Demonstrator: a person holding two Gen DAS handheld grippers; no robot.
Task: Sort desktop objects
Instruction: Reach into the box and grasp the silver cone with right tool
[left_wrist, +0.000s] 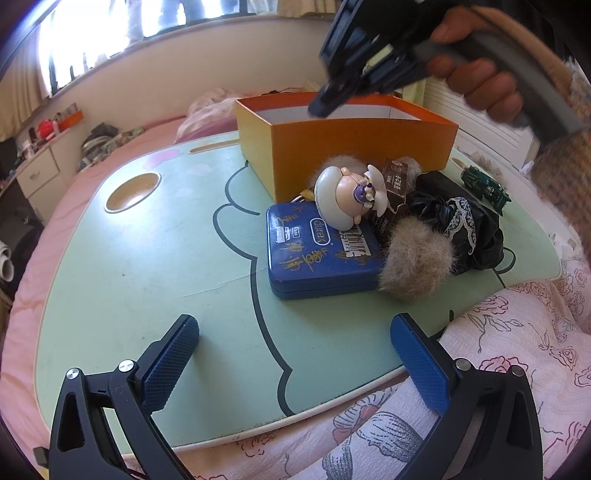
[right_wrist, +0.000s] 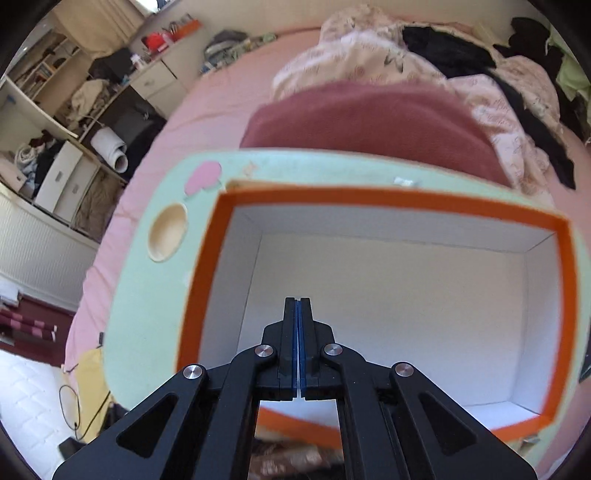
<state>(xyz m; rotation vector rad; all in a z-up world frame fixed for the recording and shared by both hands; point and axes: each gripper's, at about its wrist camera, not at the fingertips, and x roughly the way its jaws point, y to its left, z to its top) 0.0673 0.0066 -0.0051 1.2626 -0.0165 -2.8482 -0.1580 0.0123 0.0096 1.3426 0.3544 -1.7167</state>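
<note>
right gripper fingers clenched, empty, over orange box | left gripper released

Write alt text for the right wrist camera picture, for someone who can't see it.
The right gripper, jaws shut with nothing between them, points down into an open orange box whose white inside looks empty. The box stands on a pale green lap table set on a pink bed, with cluttered shelves to the left.
</note>
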